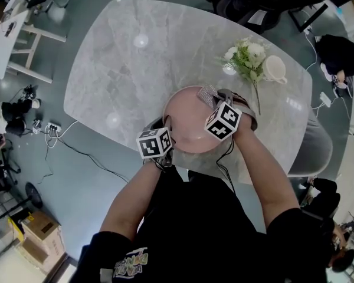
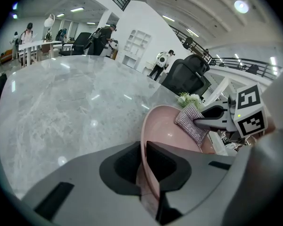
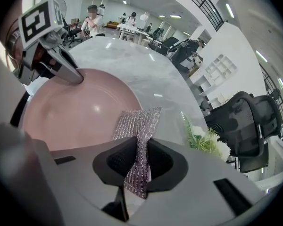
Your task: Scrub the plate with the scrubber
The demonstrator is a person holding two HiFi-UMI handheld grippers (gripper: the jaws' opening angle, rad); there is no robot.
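Head view: I see the plate on the bench, close to the near edge, just in front of my body. The left tongs are at the plate's near-left rim and the right tongs reach over its right side. The scrubber, a glittery silver pad, sits at the plate's far rim, at the tip of the right tongs. Beyond the plate, to the right, are flowers and a cup, both clear of the plate.

Left gripper view: the left tongs are clenched on the plate, with its pink rim running up between the two jaws. Across the plate, the right tongs press the scrubber against the inside of the far side. The bench stretches away on the left, and the flowers show just behind the plate. I cannot tell whether the plate lies flat or is tipped.

Right gripper view: the right tongs are clamped on the scrubber, which is pinched at its middle so that its free end fans out ahead of the jaws, over the plate's right edge. The left tongs bite the opposite rim. The bench runs on behind, and the flowers stand to the right of the scrubber.
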